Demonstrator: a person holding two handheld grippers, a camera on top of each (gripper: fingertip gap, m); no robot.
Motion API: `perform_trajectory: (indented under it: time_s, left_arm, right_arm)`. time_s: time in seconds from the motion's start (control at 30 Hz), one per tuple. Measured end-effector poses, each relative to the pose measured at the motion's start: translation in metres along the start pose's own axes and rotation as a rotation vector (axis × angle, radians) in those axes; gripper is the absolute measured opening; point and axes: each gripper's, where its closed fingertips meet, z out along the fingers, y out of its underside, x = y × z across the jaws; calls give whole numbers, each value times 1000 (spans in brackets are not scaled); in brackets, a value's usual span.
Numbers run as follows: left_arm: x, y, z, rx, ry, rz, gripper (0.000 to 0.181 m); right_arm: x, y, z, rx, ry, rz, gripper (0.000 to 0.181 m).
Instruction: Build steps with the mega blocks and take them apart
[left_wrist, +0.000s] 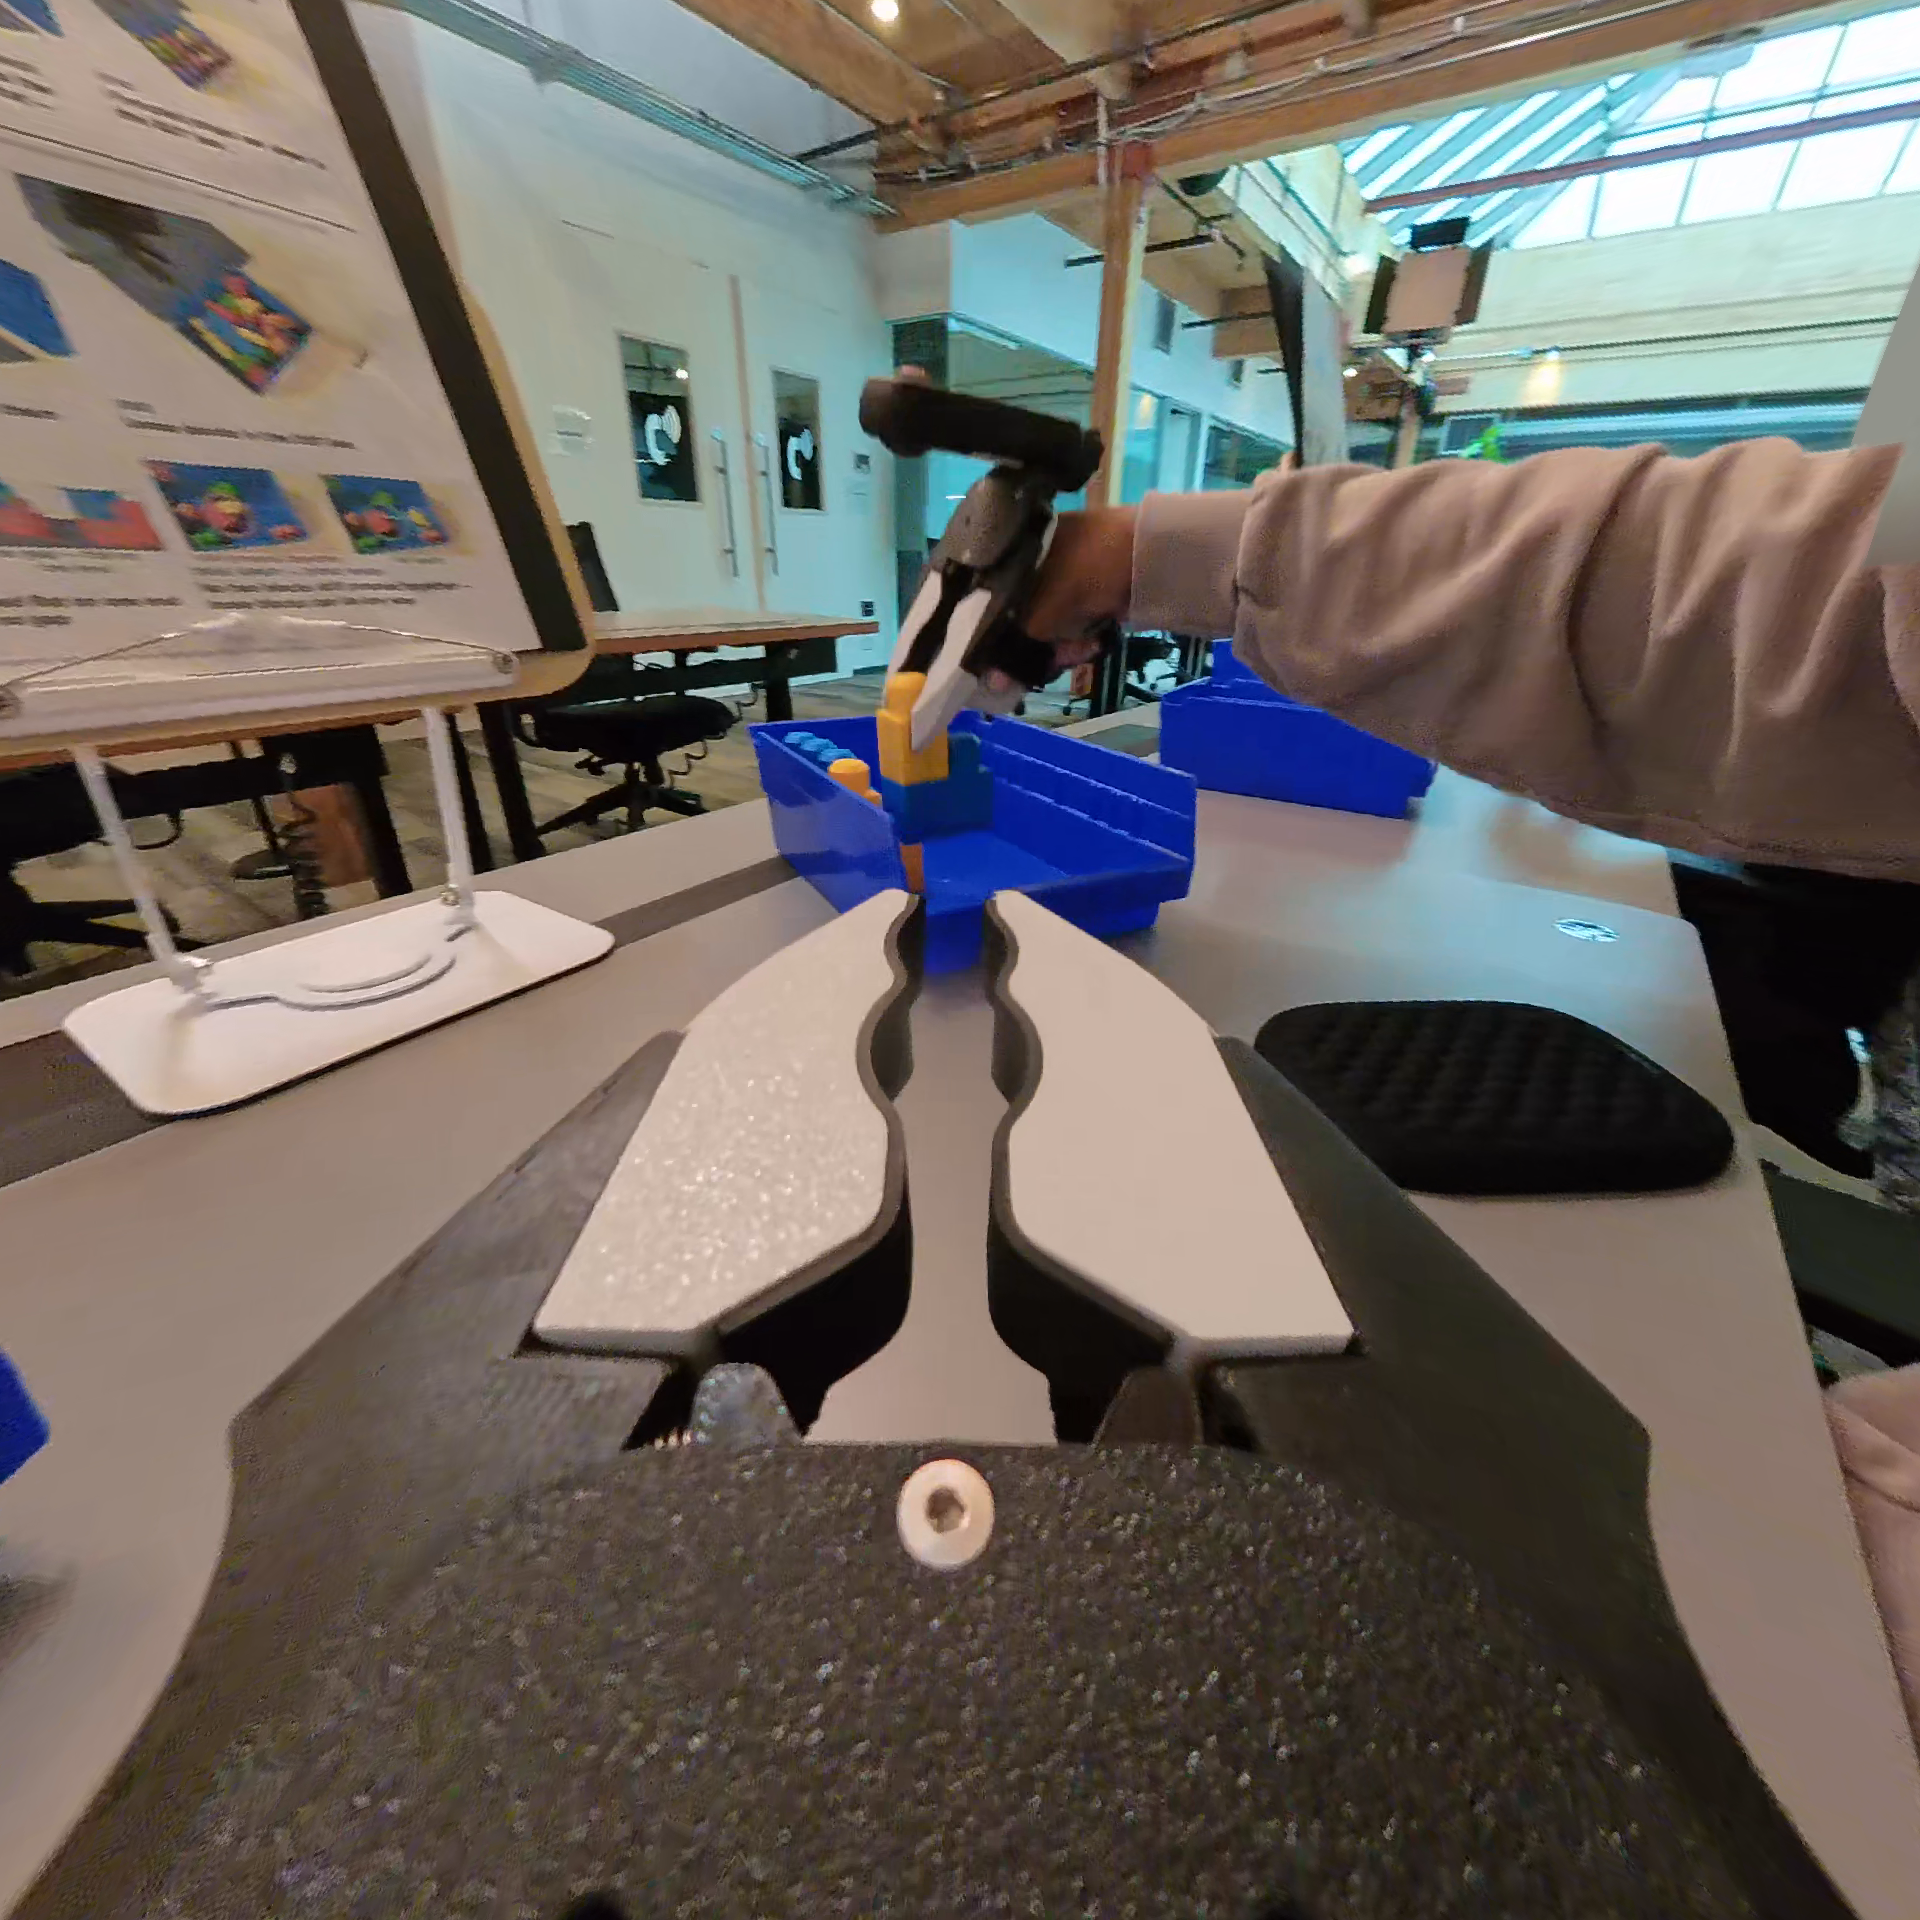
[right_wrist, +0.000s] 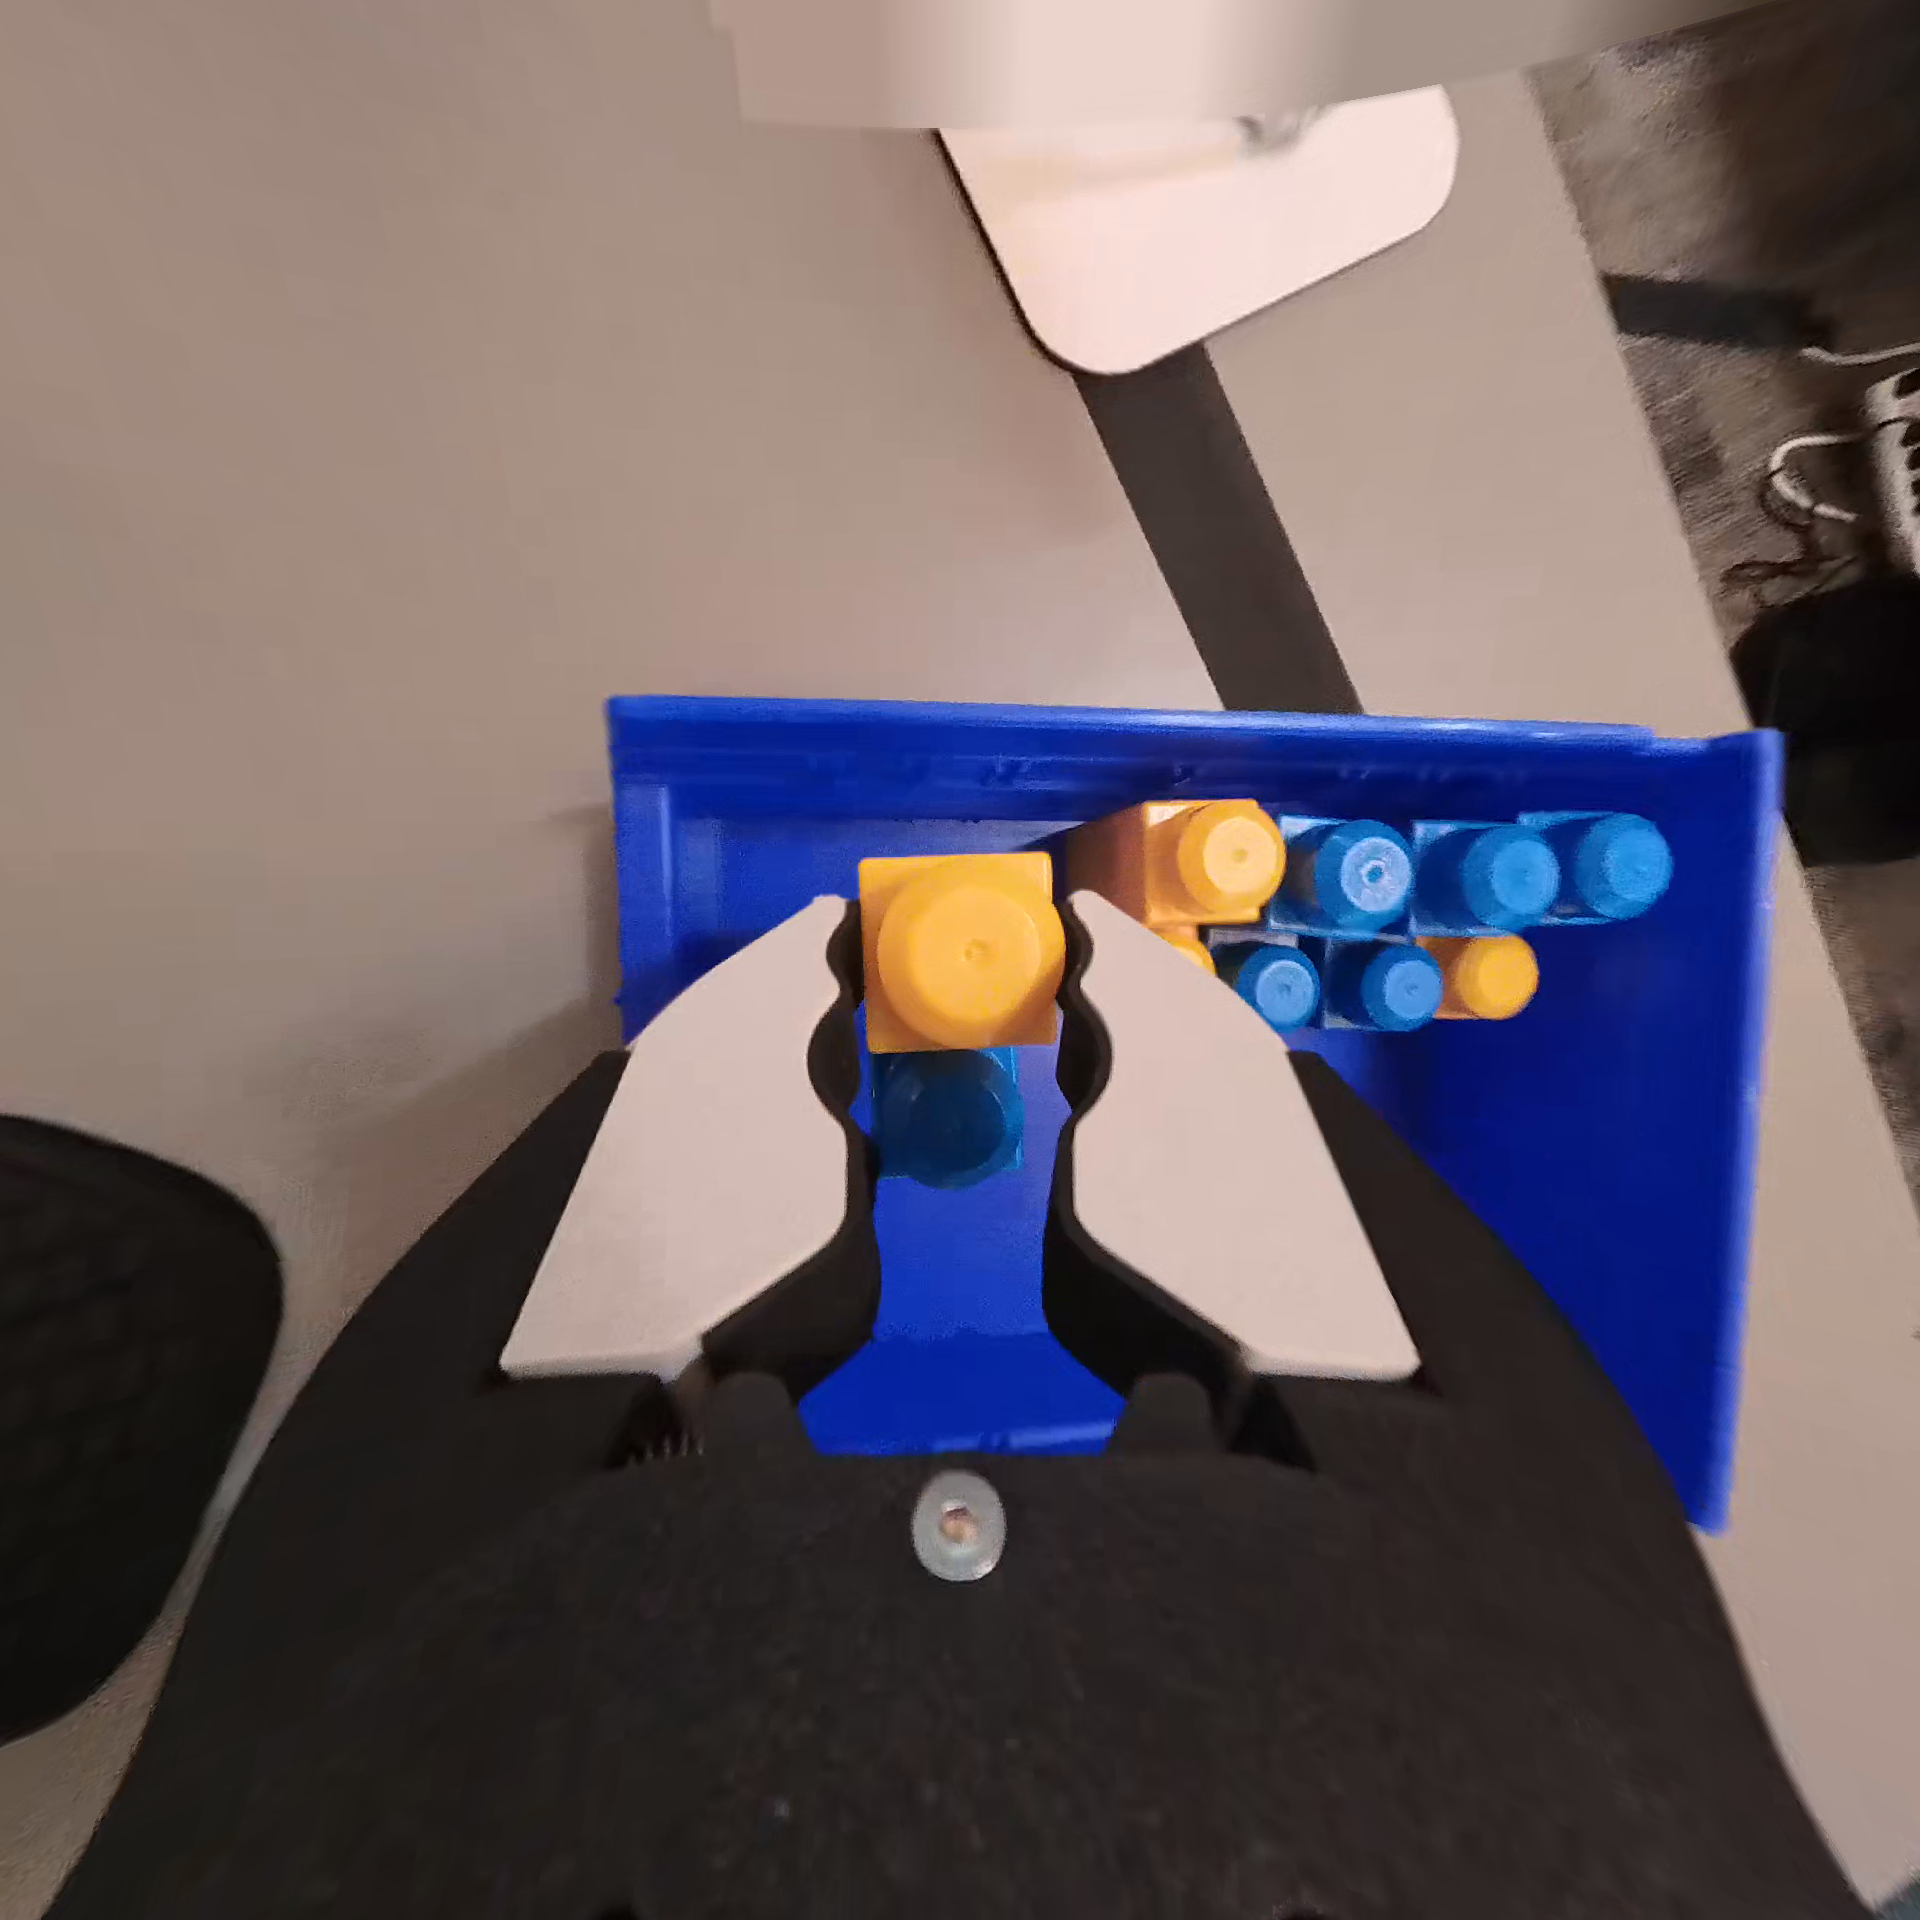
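My right gripper (right_wrist: 961, 925) points down over a blue bin (right_wrist: 1143, 743) and is shut on a yellow block (right_wrist: 961, 961). This block tops a small stepped stack, with a blue block (right_wrist: 940, 1117) under it. In the left wrist view the right gripper (left_wrist: 920, 717) holds the yellow block (left_wrist: 902, 727) over the blue block (left_wrist: 940, 805) and an orange piece (left_wrist: 912, 862), inside the bin (left_wrist: 1081, 862). Several loose blue blocks (right_wrist: 1455, 878) and orange blocks (right_wrist: 1195, 862) lie along the bin's far wall. My left gripper (left_wrist: 951, 920) is empty, its jaws narrowly apart, low over the table before the bin.
An instruction sheet on a stand (left_wrist: 260, 312) with a white base (left_wrist: 332, 987) is at the left. A black pad (left_wrist: 1486, 1091) lies at the right. A second blue bin (left_wrist: 1288, 748) stands farther back. A person's sleeve (left_wrist: 1558, 644) reaches across. A dark strip (right_wrist: 1226, 540) crosses the table. One gripper's finger ends stand about 35 cm off the other's.
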Motion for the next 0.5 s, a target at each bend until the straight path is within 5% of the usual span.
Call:
perform_trajectory:
  time_s: [0.2, 0.5]
  left_arm:
    - [-8, 5, -7, -2, -53, -5, 10]
    - [-12, 6, -10, 3, -66, -15, 10]
  right_arm:
    - [9, 9, 53, 0, -29, 16, 35]
    - [17, 18, 73, 7, -14, 50, 40]
